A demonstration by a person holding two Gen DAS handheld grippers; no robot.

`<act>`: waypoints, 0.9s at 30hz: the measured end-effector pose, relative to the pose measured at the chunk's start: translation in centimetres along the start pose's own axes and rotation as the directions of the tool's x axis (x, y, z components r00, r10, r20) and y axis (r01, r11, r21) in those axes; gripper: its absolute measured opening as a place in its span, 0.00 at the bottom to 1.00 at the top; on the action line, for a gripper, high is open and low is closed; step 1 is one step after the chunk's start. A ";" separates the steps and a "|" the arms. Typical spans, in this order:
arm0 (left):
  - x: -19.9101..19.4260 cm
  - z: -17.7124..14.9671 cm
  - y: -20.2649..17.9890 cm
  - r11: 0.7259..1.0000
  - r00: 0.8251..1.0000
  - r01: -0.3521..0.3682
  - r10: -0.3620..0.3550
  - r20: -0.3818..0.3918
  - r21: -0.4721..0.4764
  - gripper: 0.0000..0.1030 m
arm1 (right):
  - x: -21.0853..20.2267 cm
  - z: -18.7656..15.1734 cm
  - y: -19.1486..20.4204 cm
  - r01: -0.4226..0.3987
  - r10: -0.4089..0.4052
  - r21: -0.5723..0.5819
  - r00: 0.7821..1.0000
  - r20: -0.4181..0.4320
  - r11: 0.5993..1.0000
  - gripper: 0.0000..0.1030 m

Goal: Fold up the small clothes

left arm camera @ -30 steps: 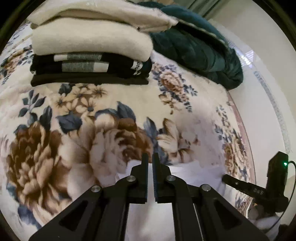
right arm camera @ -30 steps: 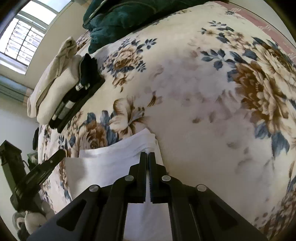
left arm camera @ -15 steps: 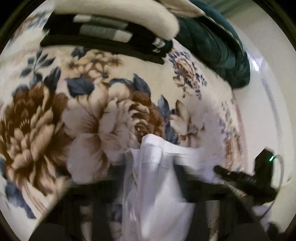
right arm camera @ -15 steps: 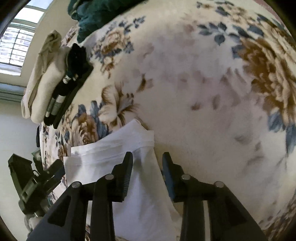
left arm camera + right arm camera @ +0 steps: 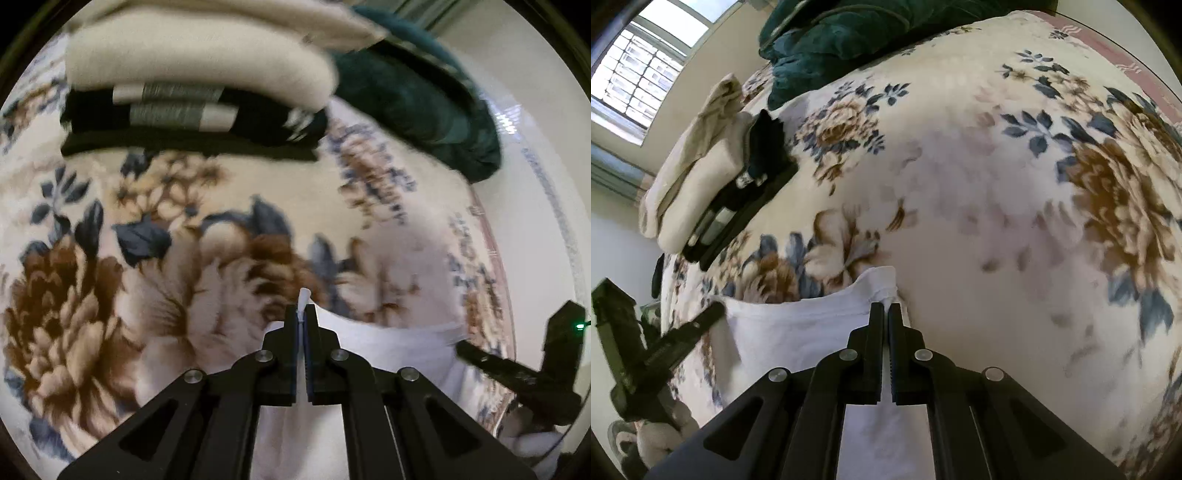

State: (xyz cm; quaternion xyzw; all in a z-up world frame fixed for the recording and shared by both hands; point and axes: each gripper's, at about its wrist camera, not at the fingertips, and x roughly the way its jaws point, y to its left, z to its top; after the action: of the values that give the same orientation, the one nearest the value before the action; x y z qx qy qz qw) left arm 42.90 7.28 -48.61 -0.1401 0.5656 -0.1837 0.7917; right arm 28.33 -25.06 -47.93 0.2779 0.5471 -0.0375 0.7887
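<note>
On the floral blanket (image 5: 960,166), both grippers pinch the white garment (image 5: 798,332): left gripper (image 5: 302,314) clamps a fold, right gripper (image 5: 885,310) apparently its corner.

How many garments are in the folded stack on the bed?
4 visible: two cream pieces on top, a black striped one beneath, and a plain black one at the bottom. Blur may hide others.
</note>
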 end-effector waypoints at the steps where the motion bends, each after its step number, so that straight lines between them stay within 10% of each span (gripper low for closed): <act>1: 0.7 0.0 0.4 1.000 1.000 -0.015 0.015 -0.016 -0.001 0.01 | 0.7 0.5 -0.1 0.007 -0.007 0.002 1.000 -0.002 1.000 0.02; 10: 2.2 -1.0 2.6 0.998 0.993 0.010 -0.017 -0.113 -0.056 0.04 | 5.0 1.3 -2.0 -0.021 0.028 0.050 0.988 -0.152 0.999 0.05; 14: -0.2 -1.6 4.1 0.982 0.990 0.095 -0.111 -0.091 -0.161 0.48 | 3.6 1.2 -4.5 -0.130 0.155 0.154 0.973 -0.169 0.979 0.52; 17: -2.3 -3.4 5.5 0.955 0.978 0.183 -0.201 -0.057 -0.233 0.58 | 2.5 0.0 -6.4 -0.174 0.215 0.210 0.957 -0.192 0.962 0.53; 27: 1.4 -8.9 6.3 0.856 0.903 0.312 -0.402 -0.151 -0.411 0.59 | 7.0 -6.3 -7.6 -0.363 0.471 0.332 0.811 -0.347 0.871 0.55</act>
State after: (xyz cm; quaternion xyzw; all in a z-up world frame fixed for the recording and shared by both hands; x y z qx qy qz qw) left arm 35.72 12.17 -55.38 -0.3703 0.6423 -0.2310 0.6300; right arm 23.06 -26.68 -58.70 0.4904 0.6181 0.1294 0.6005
